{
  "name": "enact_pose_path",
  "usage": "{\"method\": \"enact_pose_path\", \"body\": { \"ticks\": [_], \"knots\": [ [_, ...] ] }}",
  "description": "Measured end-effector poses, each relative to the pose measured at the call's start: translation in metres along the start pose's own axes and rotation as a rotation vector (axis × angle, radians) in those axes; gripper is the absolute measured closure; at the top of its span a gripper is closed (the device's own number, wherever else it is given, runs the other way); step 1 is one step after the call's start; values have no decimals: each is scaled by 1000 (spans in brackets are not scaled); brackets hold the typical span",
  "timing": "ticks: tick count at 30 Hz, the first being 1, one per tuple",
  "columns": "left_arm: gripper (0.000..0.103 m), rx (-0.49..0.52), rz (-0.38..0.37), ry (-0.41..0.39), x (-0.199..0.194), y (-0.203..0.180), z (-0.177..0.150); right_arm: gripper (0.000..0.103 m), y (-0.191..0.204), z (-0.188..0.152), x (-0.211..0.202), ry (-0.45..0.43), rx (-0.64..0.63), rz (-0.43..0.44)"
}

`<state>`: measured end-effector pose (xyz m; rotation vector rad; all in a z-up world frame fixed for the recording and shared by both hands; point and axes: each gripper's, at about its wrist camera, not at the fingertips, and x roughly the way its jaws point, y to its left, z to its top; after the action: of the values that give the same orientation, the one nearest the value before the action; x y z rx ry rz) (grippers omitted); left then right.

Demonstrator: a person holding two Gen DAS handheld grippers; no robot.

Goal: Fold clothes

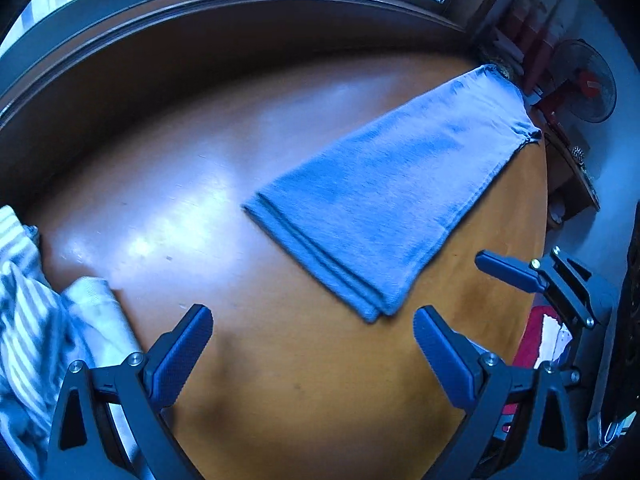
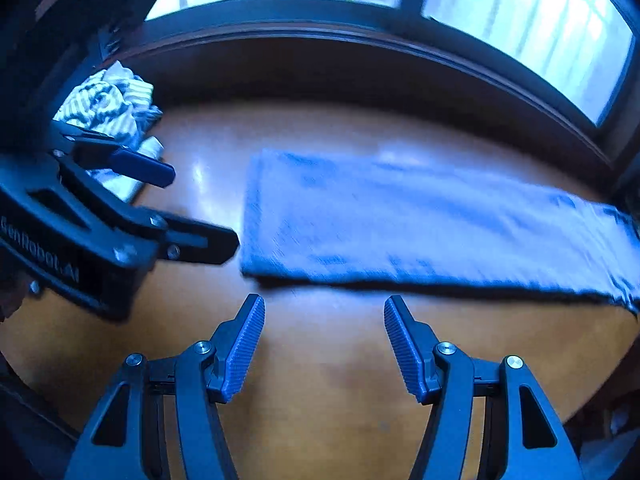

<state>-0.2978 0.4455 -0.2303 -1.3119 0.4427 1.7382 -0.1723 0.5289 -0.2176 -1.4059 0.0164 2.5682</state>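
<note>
A blue cloth point(image 1: 384, 200) lies folded into a long strip on the round wooden table point(image 1: 280, 380); its near end shows stacked layers. It also shows in the right wrist view point(image 2: 420, 224), lying flat across the table. My left gripper point(image 1: 312, 320) is open and empty, just short of the cloth's near end. My right gripper point(image 2: 324, 312) is open and empty, above bare table just in front of the cloth's long edge. The right gripper shows at the right in the left wrist view point(image 1: 532, 276). The left gripper shows at the left in the right wrist view point(image 2: 192, 216).
A pile of striped and white clothes point(image 1: 44, 320) sits at the table's left edge, also in the right wrist view point(image 2: 112, 112). A dark window sill point(image 2: 360, 48) runs behind the table. A red fan point(image 1: 588, 80) and shelves stand beyond the right edge.
</note>
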Motion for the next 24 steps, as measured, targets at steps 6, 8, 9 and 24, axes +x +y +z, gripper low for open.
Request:
{"method": "enact_pose_path", "body": {
  "ticks": [6,8,9,24],
  "knots": [
    [1,-23,-22,-4,4,27,7,41,11,17,18,0,-46,23],
    [1,-43,-30,-5,8,33,9,41,11,16,23,13,-42,33],
    [1,-54,-39,-10,9,35,9,41,12,15,26,19,-39,38],
    [1,-99,-61,-38,9,48,3,88,-5,8,25,-37,62,-28]
  ]
}}
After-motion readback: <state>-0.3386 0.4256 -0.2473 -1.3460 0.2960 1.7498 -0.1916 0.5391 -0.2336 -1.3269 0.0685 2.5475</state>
